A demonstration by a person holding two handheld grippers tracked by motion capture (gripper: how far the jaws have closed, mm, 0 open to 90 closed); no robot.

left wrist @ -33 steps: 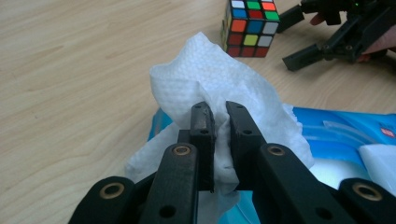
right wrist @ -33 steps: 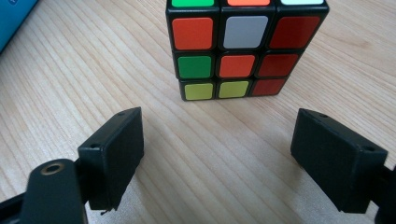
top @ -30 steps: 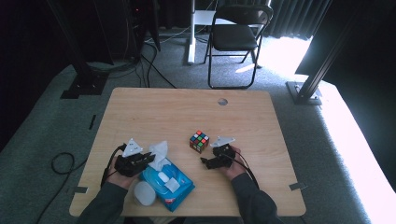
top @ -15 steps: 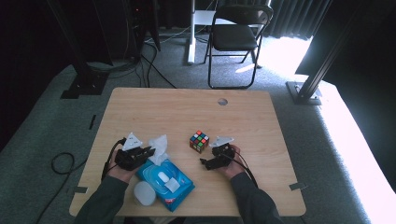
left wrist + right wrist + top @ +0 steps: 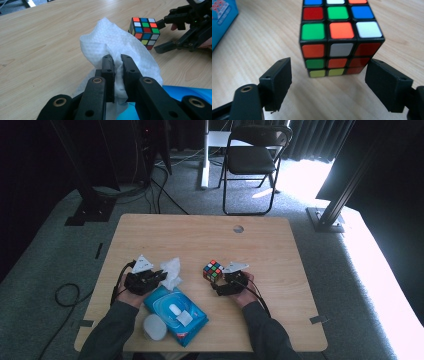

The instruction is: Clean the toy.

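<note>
1. Leftmost, near the table's (image 5: 280,240) front edge, we see a white lid (image 5: 154,327) lying beside the blue pack (image 5: 176,309).
2. Our left gripper (image 5: 159,276) sits just above the pack's far end, held in the left hand (image 5: 129,294).
3. Its jaws are nearly closed and pinch a white wipe (image 5: 117,47) between them; in the left gripper view the sheet bunches up and over the jaw tips.
4. From the high view, the wipe (image 5: 171,271) rises at the pack's far end, its lower part running down toward the pack.
5. Further right stands the cube (image 5: 213,270), flat on the wood, well apart from the wipe and near the table's middle.
6. Our right gripper (image 5: 216,281) lies just beside the cube on its near side, held in the right hand (image 5: 244,292).
7. Its jaws are spread wide and hold nothing; in the right gripper view the cube (image 5: 339,37) sits just beyond the two tips, centred in the gap and touching neither.
</note>
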